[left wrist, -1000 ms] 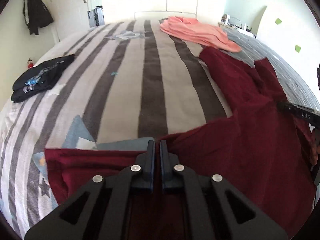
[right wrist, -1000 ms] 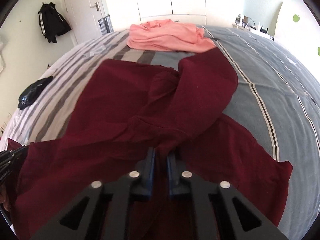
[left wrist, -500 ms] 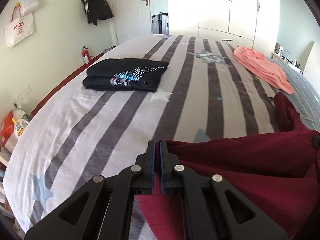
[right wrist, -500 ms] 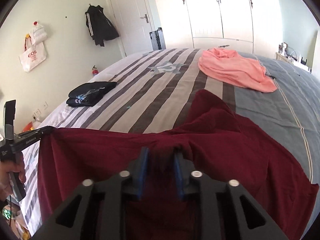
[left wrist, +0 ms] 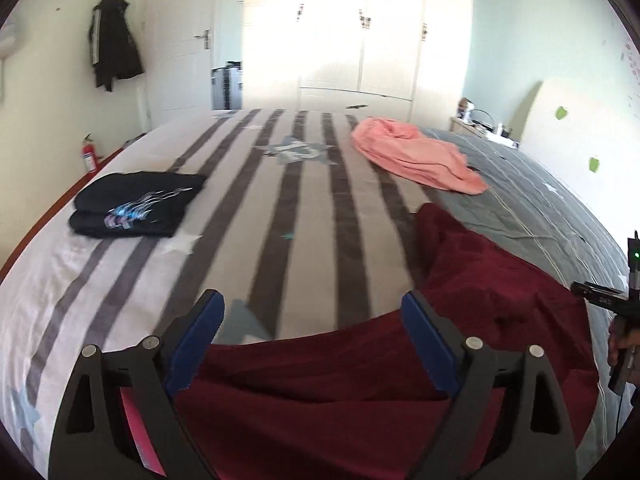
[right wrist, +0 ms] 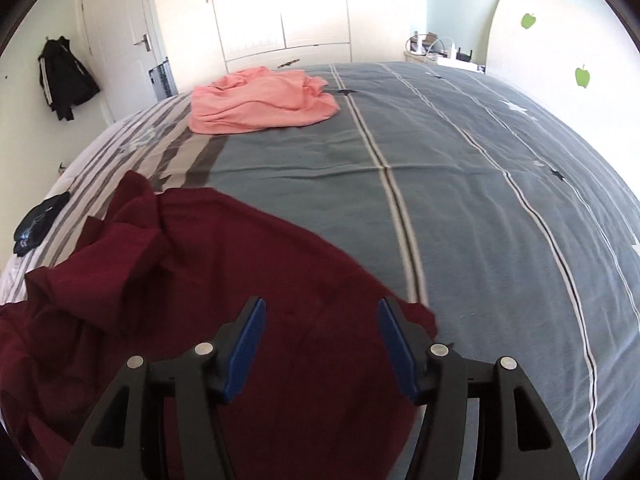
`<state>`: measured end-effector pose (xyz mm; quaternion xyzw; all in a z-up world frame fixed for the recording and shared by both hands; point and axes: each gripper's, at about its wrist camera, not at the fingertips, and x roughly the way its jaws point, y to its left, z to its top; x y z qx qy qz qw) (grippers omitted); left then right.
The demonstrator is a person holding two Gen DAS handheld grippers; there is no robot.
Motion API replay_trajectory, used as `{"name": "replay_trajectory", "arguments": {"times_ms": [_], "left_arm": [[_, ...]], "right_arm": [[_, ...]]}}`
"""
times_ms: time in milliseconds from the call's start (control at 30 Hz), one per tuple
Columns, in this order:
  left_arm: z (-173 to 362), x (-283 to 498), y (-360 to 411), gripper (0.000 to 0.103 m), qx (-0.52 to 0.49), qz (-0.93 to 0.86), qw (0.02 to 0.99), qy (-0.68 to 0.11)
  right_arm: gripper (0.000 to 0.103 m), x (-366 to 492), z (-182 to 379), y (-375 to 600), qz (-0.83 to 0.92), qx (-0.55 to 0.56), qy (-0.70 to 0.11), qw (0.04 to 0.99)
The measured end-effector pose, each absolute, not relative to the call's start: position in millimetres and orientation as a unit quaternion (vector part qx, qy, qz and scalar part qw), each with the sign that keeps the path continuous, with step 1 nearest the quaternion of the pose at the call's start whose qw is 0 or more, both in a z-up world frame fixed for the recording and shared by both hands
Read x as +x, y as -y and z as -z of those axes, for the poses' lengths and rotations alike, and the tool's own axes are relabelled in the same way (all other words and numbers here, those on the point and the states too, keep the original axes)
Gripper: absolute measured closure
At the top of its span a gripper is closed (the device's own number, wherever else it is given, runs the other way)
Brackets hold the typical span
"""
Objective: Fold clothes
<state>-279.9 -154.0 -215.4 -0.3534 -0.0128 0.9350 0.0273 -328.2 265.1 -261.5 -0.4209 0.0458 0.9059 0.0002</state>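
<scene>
Below the left claw (left wrist: 310,320), maroon garment (left wrist: 360,392) on bed; both claws spread

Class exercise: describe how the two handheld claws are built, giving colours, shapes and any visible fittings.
Both match. The left claw and right claw have black angular frames with triangular cut-outs, round silver bolts, and flat blue pads lining each finger. Seen from the left view, the right unit carries a small green light.

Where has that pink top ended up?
The pink top lies crumpled at the far end of the bed, near the white wardrobe, where the striped cover meets the grey one, beyond the maroon garment.
</scene>
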Motion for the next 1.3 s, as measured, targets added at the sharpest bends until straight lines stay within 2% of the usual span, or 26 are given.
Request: {"name": "replay_trajectory", "arguments": {"times_ms": [100,233,267,400,433,467,500,533,567,600,633,667,700,733,967,1067,1133,1300], "left_arm": [[220,-299,92,0.014,-0.366,-0.927,0.082,-0.001],[250,-318,34,0.014,-0.396,-0.914,0.083,-0.039],[259,-322,28,0.014,-0.401,-0.912,0.077,-0.049],[288,-336,29,0.018,-0.427,-0.9,0.076,-0.042],[291,-337,33,0.034,-0.429,-0.9,0.077,-0.032],[294,-338,37,0.055,-0.43,-0.899,0.077,-0.022],[294,-339,40,0.065,-0.431,-0.899,0.072,-0.016],[294,-340,44,0.083,-0.432,-0.9,0.065,-0.013],[294,-341,48,0.088,-0.433,-0.9,0.058,-0.009],[289,-339,56,0.09,-0.424,-0.904,0.048,-0.005],[281,-336,65,0.093,-0.413,-0.91,0.036,0.0],[274,-334,75,0.096,-0.401,-0.916,0.025,0.005],[266,-331,84,0.096,-0.389,-0.921,0.014,0.009],[259,-328,94,0.097,-0.378,-0.926,0.002,0.014],[208,-302,195,0.097,-0.349,-0.934,-0.052,0.06],[211,-292,222,0.096,-0.386,-0.917,-0.027,0.101],[221,-289,228,0.093,-0.415,-0.905,-0.032,0.091],[247,-275,236,0.089,-0.443,-0.89,-0.072,0.083]], "right_arm": [[0.047,-336,267,-270,-0.905,-0.422,-0.046,-0.009],[0.042,-347,276,-253,-0.903,-0.428,-0.027,-0.037],[0.039,-349,279,-248,-0.902,-0.429,-0.022,-0.044],[0.039,-358,296,-229,-0.889,-0.456,-0.001,-0.049],[0.039,-360,301,-224,-0.885,-0.463,0.007,-0.05],[0.039,-362,307,-218,-0.881,-0.47,0.016,-0.048],[0.037,-362,307,-217,-0.883,-0.467,0.017,-0.05],[0.039,-361,308,-217,-0.884,-0.464,0.017,-0.051],[0.045,-361,308,-216,-0.886,-0.461,0.018,-0.053],[0.062,-361,308,-216,-0.887,-0.458,0.018,-0.054],[0.068,-361,308,-215,-0.889,-0.455,0.019,-0.056],[0.081,-361,308,-214,-0.89,-0.452,0.019,-0.057],[0.094,-361,308,-214,-0.891,-0.449,0.019,-0.059],[0.097,-360,306,-215,-0.893,-0.447,0.018,-0.059],[0.101,-346,270,-231,-0.908,-0.415,-0.018,-0.054],[0.102,-339,253,-239,-0.914,-0.4,-0.035,-0.052],[0.102,-332,247,-241,-0.911,-0.407,-0.04,-0.056],[0.102,-314,286,-215,-0.87,-0.485,0.018,-0.085]]}}
